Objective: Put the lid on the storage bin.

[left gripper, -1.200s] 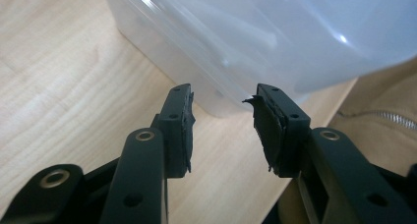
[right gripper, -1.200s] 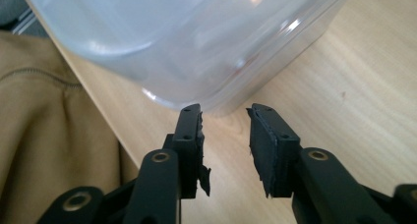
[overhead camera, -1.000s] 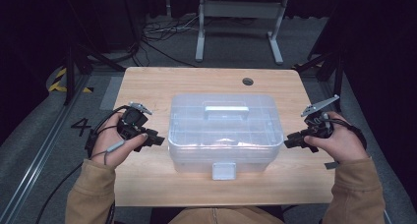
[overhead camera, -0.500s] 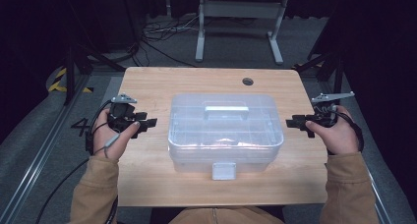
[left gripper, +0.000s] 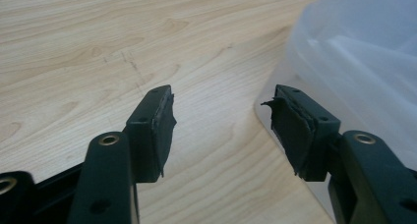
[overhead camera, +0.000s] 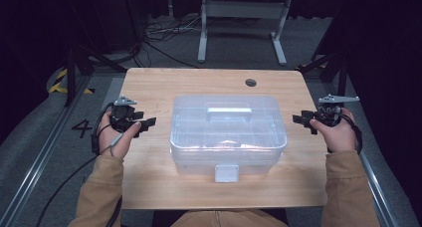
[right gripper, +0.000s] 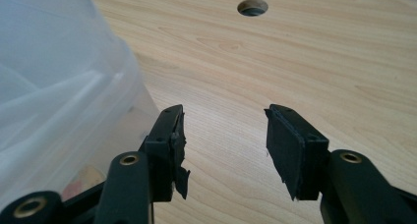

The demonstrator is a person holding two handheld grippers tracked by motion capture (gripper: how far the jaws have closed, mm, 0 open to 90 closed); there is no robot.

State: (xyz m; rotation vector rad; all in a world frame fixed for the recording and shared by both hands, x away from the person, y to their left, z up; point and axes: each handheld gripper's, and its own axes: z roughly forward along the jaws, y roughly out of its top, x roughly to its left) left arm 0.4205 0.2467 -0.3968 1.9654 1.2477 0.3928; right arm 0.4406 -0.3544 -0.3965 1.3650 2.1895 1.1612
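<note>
Since the earlier frame your left gripper and right gripper have drawn outward off the clear box. Jaws have just been opening, nothing between them. Box sits mid-table; cable hole near far edge.

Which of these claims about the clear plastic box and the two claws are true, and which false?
1. The clear plastic box has its lid shut. True.
2. The left claw grips the box. False: it stands open beside it, nothing between its jaws.
3. The right claw is open. True.
4. The round hole in the wooden table lies near the person's edge. False: it lies near the far edge.
5. The box's handle is on its lid. True.
</note>
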